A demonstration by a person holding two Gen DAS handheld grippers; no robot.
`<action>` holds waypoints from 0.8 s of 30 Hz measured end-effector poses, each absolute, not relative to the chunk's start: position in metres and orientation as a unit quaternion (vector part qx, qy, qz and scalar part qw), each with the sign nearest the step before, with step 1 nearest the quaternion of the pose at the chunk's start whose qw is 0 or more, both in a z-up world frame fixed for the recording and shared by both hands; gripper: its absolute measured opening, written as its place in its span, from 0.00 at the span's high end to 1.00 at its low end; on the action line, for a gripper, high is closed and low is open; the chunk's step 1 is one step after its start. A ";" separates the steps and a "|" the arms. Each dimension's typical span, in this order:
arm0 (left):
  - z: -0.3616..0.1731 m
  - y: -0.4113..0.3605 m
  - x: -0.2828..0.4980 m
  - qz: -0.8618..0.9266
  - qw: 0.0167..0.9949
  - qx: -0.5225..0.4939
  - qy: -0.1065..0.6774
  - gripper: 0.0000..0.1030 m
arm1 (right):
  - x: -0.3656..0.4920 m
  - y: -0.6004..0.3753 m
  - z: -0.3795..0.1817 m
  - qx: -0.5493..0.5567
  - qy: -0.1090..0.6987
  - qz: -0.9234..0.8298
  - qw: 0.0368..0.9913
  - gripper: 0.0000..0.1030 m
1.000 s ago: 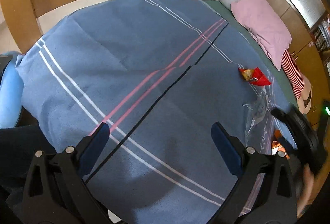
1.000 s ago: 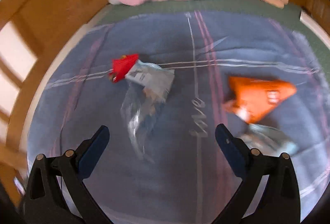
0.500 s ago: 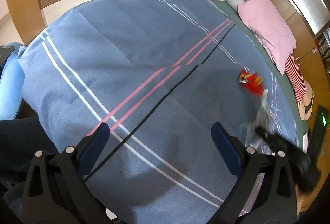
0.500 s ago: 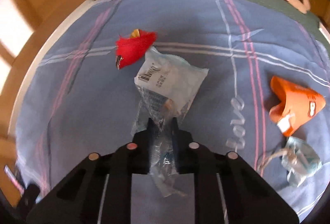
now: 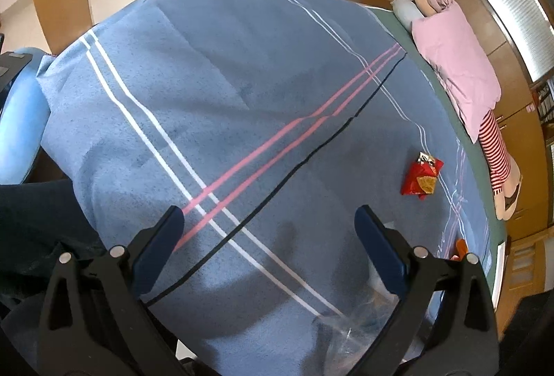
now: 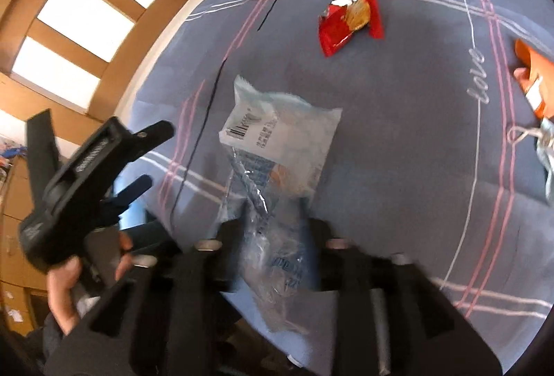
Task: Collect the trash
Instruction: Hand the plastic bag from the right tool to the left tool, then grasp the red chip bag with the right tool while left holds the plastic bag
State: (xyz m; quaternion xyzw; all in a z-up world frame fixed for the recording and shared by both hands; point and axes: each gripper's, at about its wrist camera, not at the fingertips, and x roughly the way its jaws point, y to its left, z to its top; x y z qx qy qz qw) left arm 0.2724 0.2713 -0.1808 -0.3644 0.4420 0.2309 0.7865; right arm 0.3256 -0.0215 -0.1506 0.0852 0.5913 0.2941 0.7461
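**Spotter:** What's the right side doing?

**Operator:** My right gripper (image 6: pixel 277 230) has the clear plastic bag (image 6: pixel 277 161) between its jaws, which have just been opening. They stand partway apart, and with the blur I can't say the pads are pressing on the film, so I call it loose. The bag lies half on the blue blanket (image 6: pixel 398 133), its labelled end out ahead of the fingers.

**Spotter:** And the left?

**Operator:** My left gripper (image 5: pixel 270 237) hangs wide over bare blanket, nothing between the pads, with the bag's crinkled edge just beside its right finger.

**Spotter:** The risk?

**Operator:** That film is slippery and floppy. If I lift on this slack a bite, I reckon it slides out and drops back. If I close low, I could pinch blanket with it and drag the cover.

**Spotter:** The rest?

**Operator:** The red snack wrapper (image 6: pixel 349 17) sits further up the bed, well apart. An orange wrapper (image 6: pixel 535 81) lies at the right edge with a pale crumpled piece (image 6: pixel 545 147) just below it. All uncollected.
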 end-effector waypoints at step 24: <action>-0.207 0.176 0.332 0.050 0.802 -0.197 0.562 0.41 | 0.510 0.011 -0.175 0.025 0.572 0.100 0.814 0.21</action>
